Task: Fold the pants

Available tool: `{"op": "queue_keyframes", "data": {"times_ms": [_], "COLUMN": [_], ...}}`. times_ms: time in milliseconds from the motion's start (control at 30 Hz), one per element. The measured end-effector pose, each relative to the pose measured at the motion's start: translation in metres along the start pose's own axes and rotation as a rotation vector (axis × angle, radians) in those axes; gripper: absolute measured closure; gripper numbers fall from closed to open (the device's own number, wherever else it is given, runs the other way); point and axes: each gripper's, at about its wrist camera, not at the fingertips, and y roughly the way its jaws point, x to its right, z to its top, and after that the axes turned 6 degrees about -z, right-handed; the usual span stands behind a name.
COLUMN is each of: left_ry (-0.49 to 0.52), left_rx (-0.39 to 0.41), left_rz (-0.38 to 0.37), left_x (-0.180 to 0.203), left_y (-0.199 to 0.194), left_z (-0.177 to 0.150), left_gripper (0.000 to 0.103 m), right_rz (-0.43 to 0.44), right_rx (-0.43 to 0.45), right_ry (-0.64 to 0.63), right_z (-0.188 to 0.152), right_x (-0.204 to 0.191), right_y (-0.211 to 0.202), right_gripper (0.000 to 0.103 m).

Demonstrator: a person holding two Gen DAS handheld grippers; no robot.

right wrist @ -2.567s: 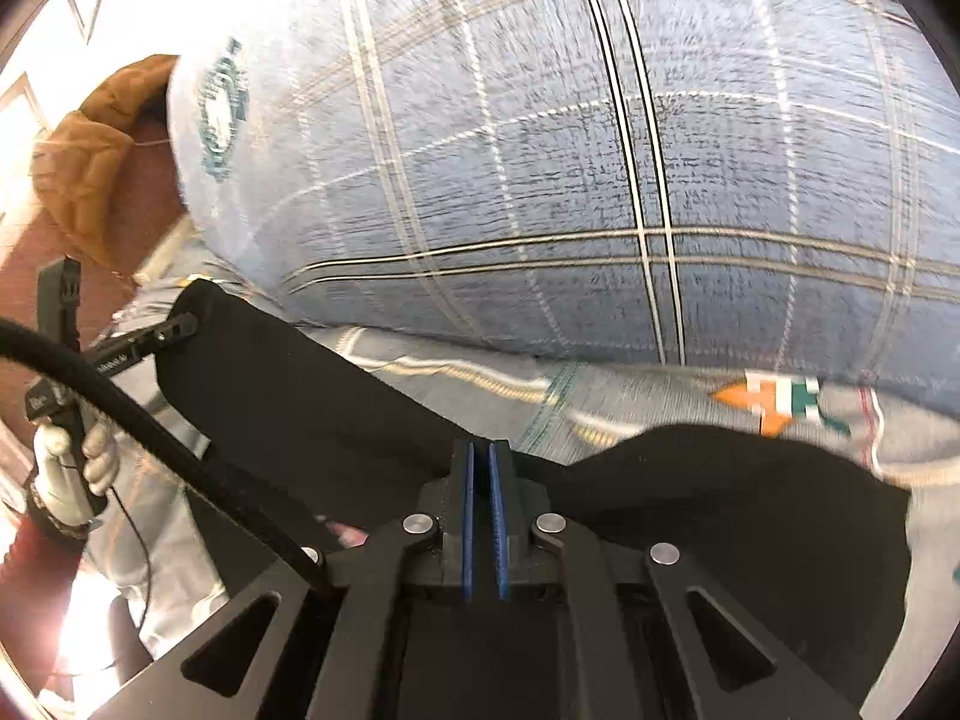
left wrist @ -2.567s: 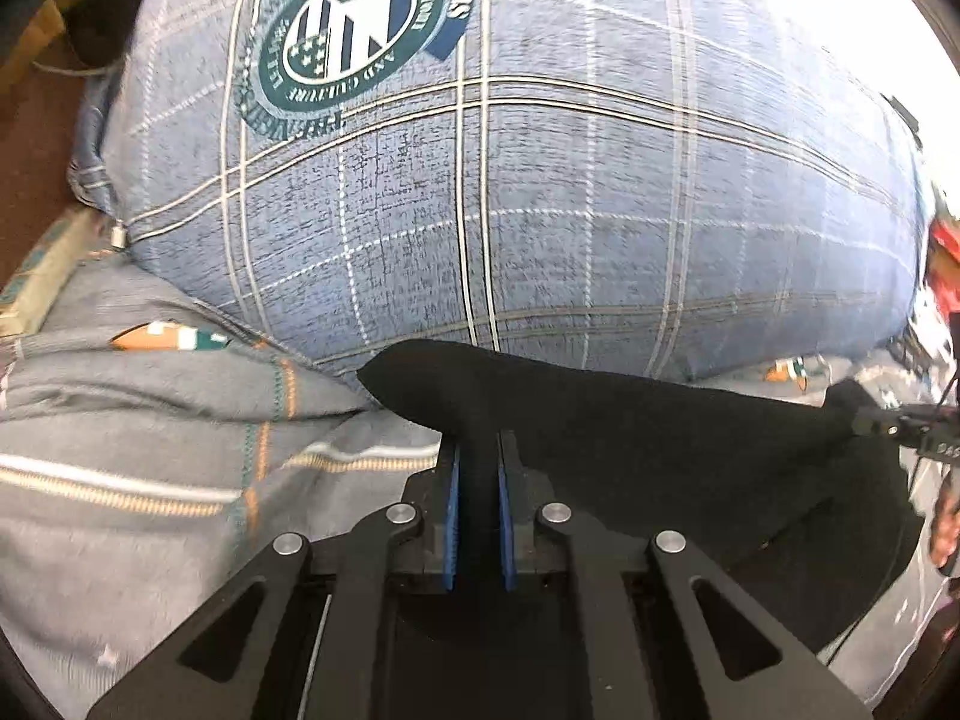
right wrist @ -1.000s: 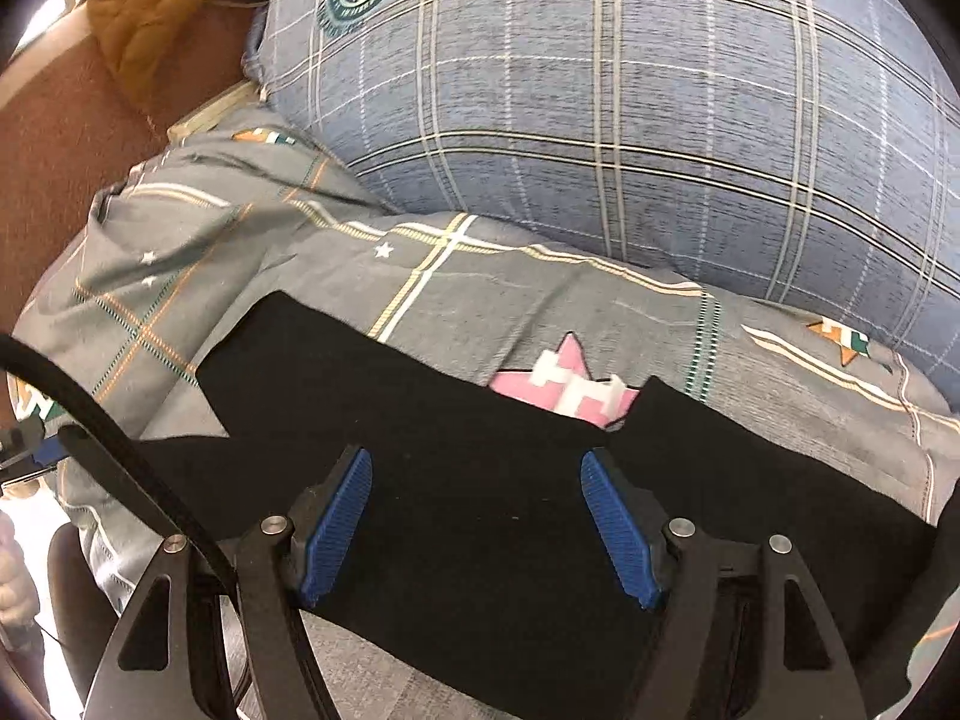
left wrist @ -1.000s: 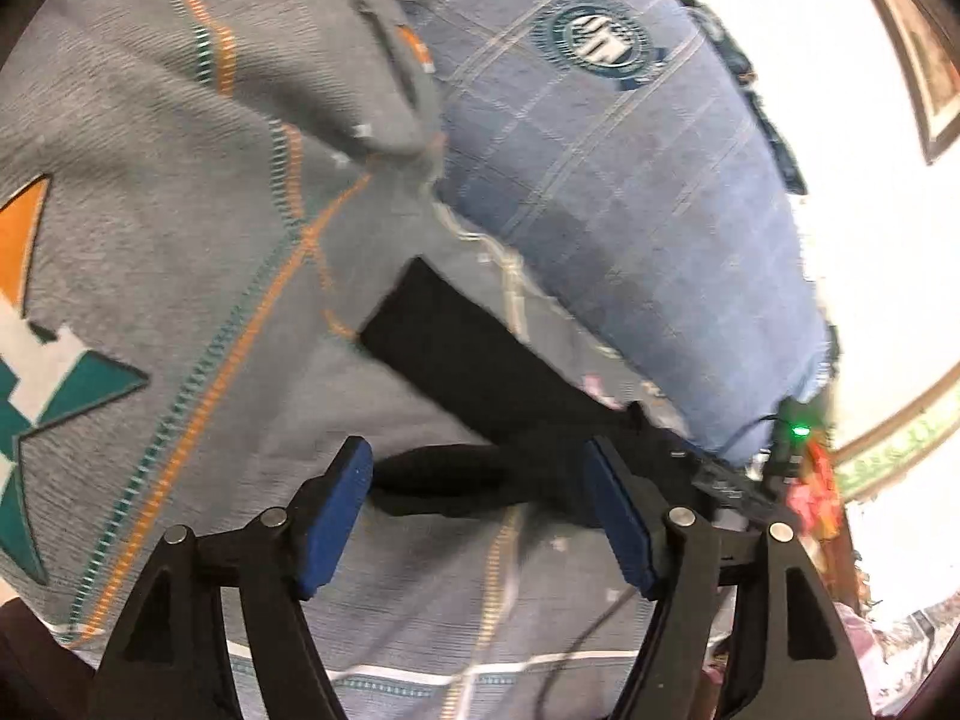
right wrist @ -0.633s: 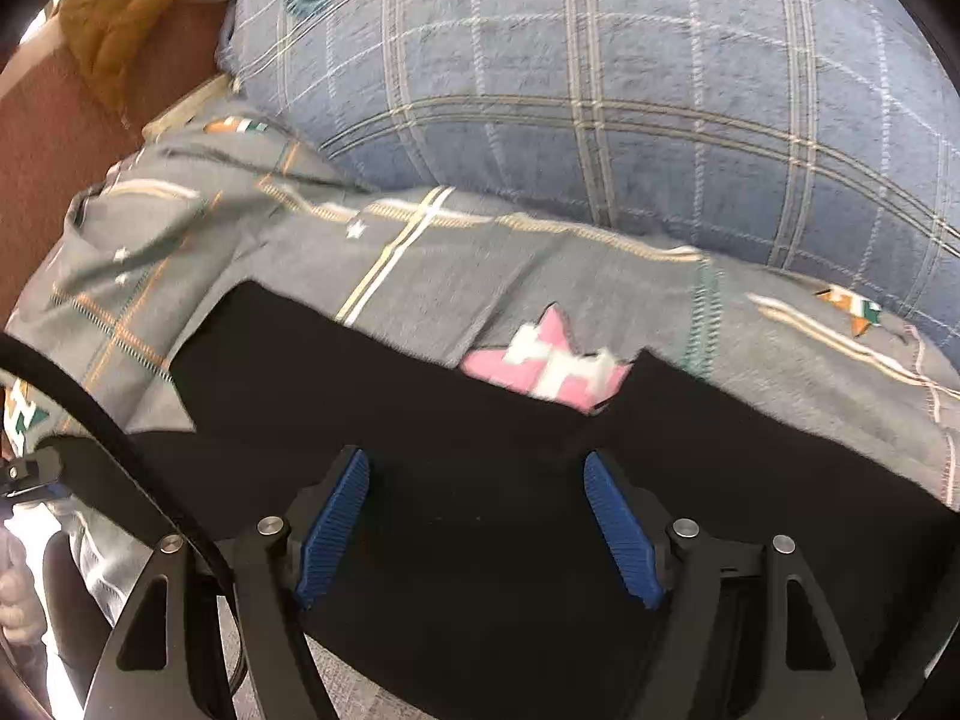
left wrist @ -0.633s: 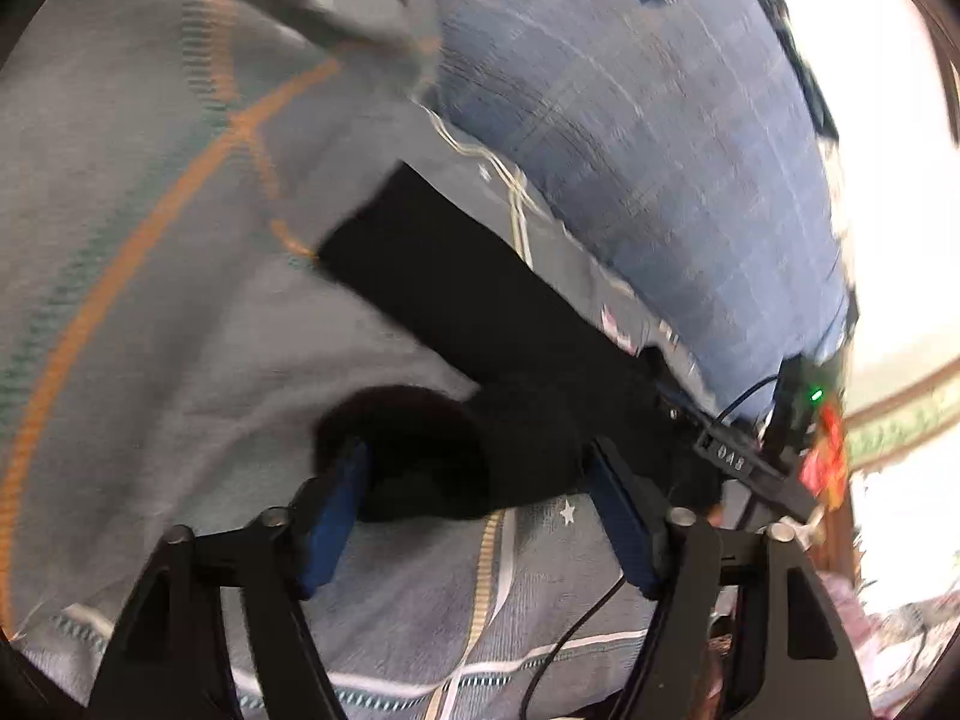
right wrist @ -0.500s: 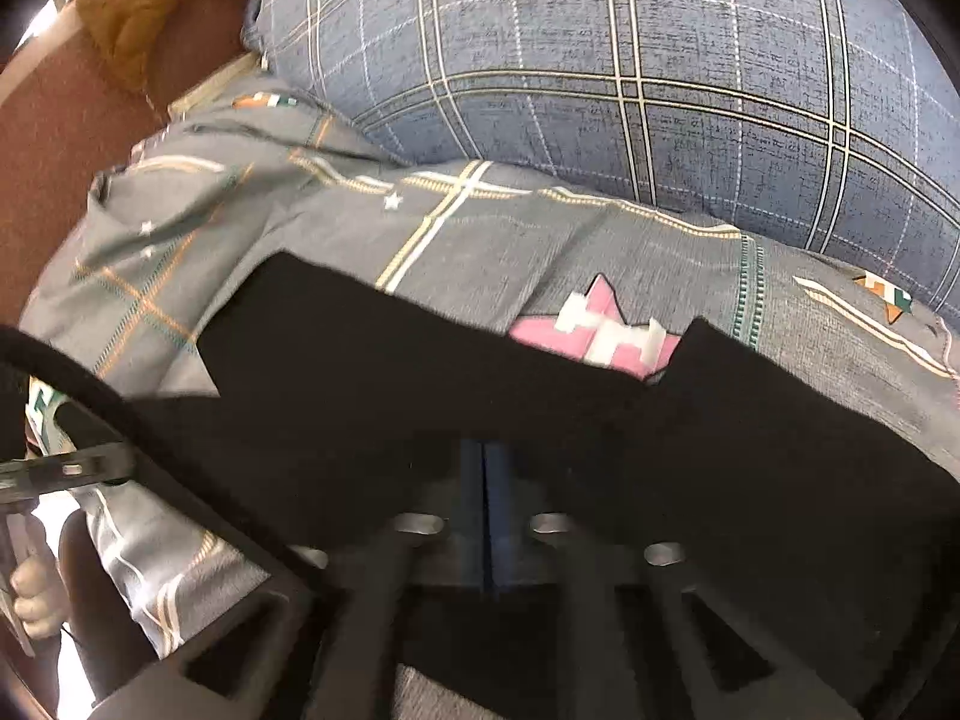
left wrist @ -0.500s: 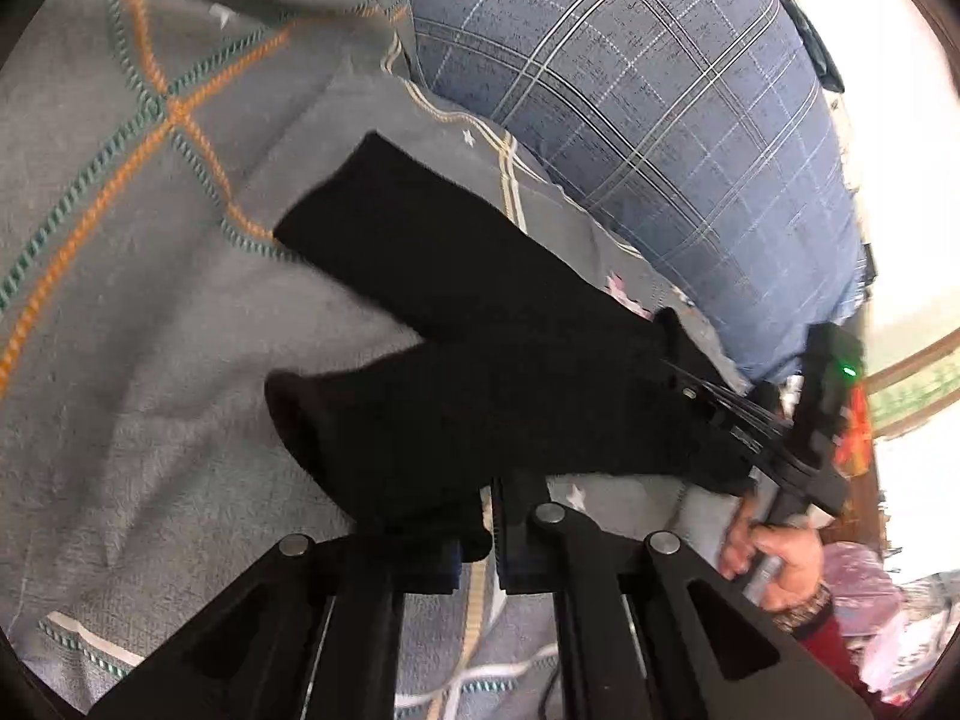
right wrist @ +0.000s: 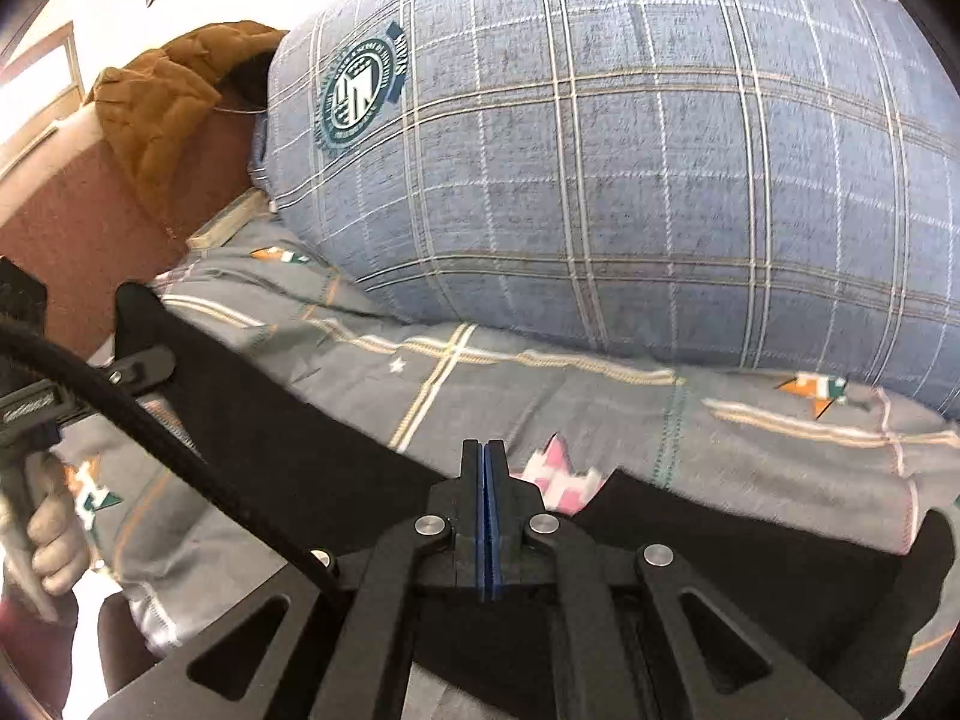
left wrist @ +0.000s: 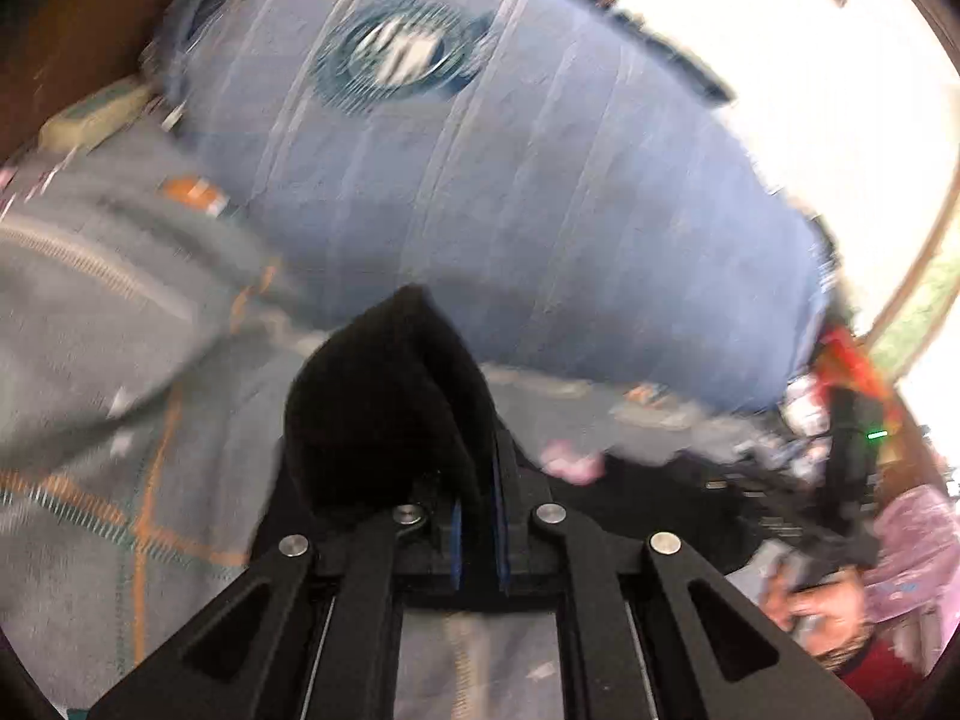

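The black pants (right wrist: 288, 450) lie across a grey patterned bedsheet (right wrist: 600, 414), in front of a big blue plaid pillow (right wrist: 600, 168). My left gripper (left wrist: 477, 480) is shut on one leg end; the black cloth (left wrist: 384, 408) bunches up above its blue pads, lifted off the sheet. That view is blurred. In the right wrist view the same gripper (right wrist: 141, 367) shows at the far left, holding that leg end. My right gripper (right wrist: 485, 462) pinches the pants near the crotch. Its jaws are opening, but the pads still stand almost together on a thin fold.
A brown quilted jacket (right wrist: 162, 102) hangs over the reddish headboard (right wrist: 78, 240) at the back left. A person's hand (right wrist: 51, 546) holds the left gripper's handle, and a black cable (right wrist: 180, 456) crosses the lower left. Clutter (left wrist: 840, 372) sits beyond the bed's right end.
Both grippers went from wide open to shut on the black pants. The left one then swung up and across with the leg end; the right one lifted slightly.
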Motion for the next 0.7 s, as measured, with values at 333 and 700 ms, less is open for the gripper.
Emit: {"op": "queue_keyframes", "data": {"times_ms": [333,700], "left_ry": [-0.176,-0.292], "left_rx": [-0.112,-0.005], "left_rz": [0.137,0.138], "left_x": [-0.092,-0.108], "left_y": [0.004,-0.057], "left_z": [-0.096,-0.138], "left_gripper": [0.069,0.064], "right_rz": [-0.062,0.209], "right_rx": [-0.114,-0.206], "right_ry": [-0.134,-0.234], "right_z": [-0.045,-0.008], "right_x": [-0.014,-0.088], "right_y": [0.042,0.096], "right_gripper": [0.028,0.028]}}
